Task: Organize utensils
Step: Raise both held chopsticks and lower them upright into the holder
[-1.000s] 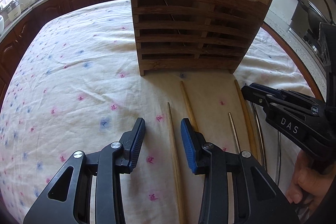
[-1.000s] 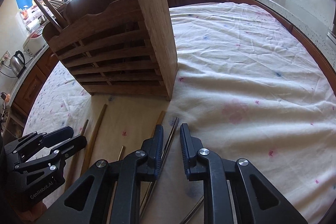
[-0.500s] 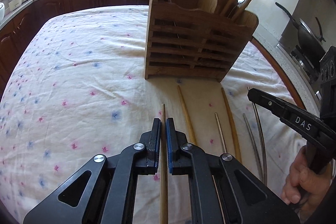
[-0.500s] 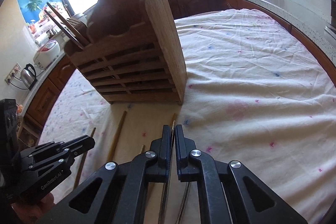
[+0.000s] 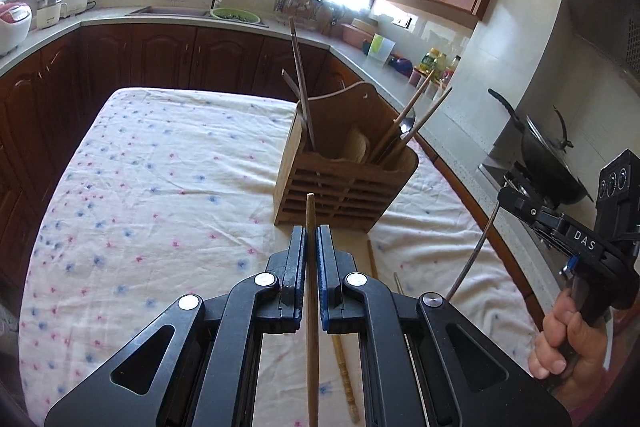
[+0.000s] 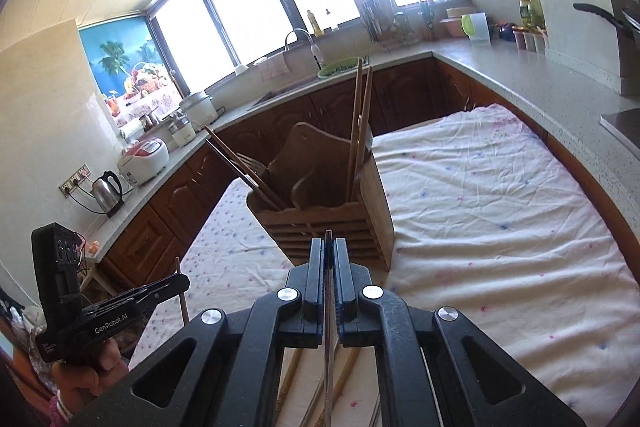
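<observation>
One chopstick clamped in each hand, both aimed at the rack.

My left fingers (image 5: 311,239) pinch a wooden chopstick (image 5: 310,291) and my right fingers (image 6: 329,247) a metal chopstick (image 6: 328,327), lengthwise so each tip leads toward the wooden holder (image 5: 340,183) mid-surface. Only the left view shows the metal one's curve (image 5: 472,259); the right view shows spares (image 6: 344,371) lying at the near edge.
</observation>
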